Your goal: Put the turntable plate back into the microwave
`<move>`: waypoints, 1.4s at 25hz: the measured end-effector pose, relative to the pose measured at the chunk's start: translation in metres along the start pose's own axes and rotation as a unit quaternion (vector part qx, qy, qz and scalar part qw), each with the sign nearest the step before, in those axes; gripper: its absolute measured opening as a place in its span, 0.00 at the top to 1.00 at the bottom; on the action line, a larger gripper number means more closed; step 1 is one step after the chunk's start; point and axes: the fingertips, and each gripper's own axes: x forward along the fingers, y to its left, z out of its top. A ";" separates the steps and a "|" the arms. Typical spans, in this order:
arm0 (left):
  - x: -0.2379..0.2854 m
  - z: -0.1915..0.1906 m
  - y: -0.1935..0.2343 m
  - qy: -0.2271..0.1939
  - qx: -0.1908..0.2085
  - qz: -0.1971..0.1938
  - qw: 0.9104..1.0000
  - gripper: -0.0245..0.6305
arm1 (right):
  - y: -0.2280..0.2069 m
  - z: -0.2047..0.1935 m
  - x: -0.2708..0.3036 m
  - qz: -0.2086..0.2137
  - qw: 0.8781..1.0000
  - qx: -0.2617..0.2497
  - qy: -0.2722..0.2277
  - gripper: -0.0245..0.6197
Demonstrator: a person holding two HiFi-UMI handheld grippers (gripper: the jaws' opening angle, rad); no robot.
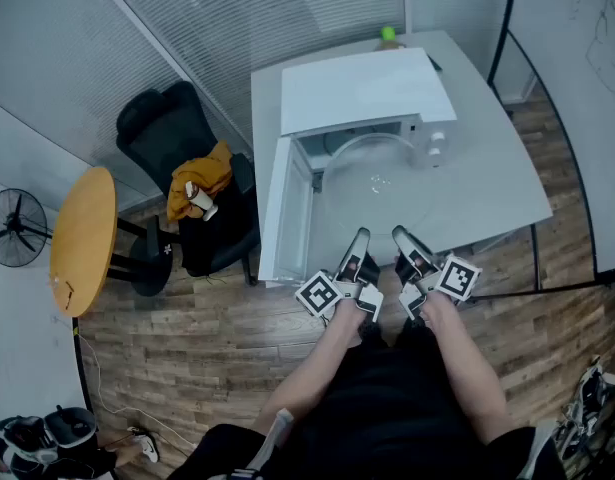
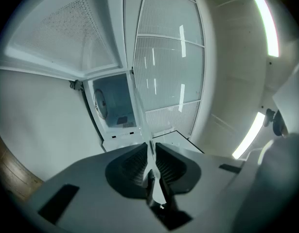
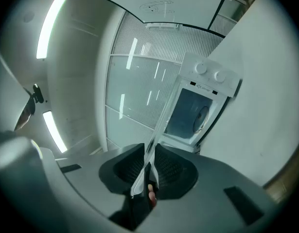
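Observation:
A clear glass turntable plate (image 1: 377,183) hangs level in front of the white microwave (image 1: 367,90), whose door (image 1: 284,208) stands open to the left. My left gripper (image 1: 359,240) is shut on the plate's near rim, and my right gripper (image 1: 403,238) is shut on the same rim just to the right. In the left gripper view the plate (image 2: 142,115) shows edge-on between the jaws of the left gripper (image 2: 150,147), with the microwave cavity (image 2: 113,106) ahead. In the right gripper view the plate (image 3: 161,125) also runs edge-on from the right gripper (image 3: 150,149) toward the cavity (image 3: 193,113).
The microwave stands on a grey table (image 1: 497,178); a green object (image 1: 388,35) sits at its far edge. Left of the table are a black office chair (image 1: 167,123) with an orange garment (image 1: 199,176), a round wooden table (image 1: 82,238) and a fan (image 1: 12,228).

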 end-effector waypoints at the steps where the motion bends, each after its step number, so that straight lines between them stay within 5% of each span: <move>1: 0.000 0.000 0.001 0.001 -0.001 0.000 1.000 0.89 | -0.001 0.000 0.000 -0.002 1.000 -0.002 0.000 0.84; 35: -0.001 0.031 0.020 0.012 -0.010 -0.007 1.000 0.89 | -0.015 -0.013 0.028 -0.011 1.000 0.005 -0.004 0.85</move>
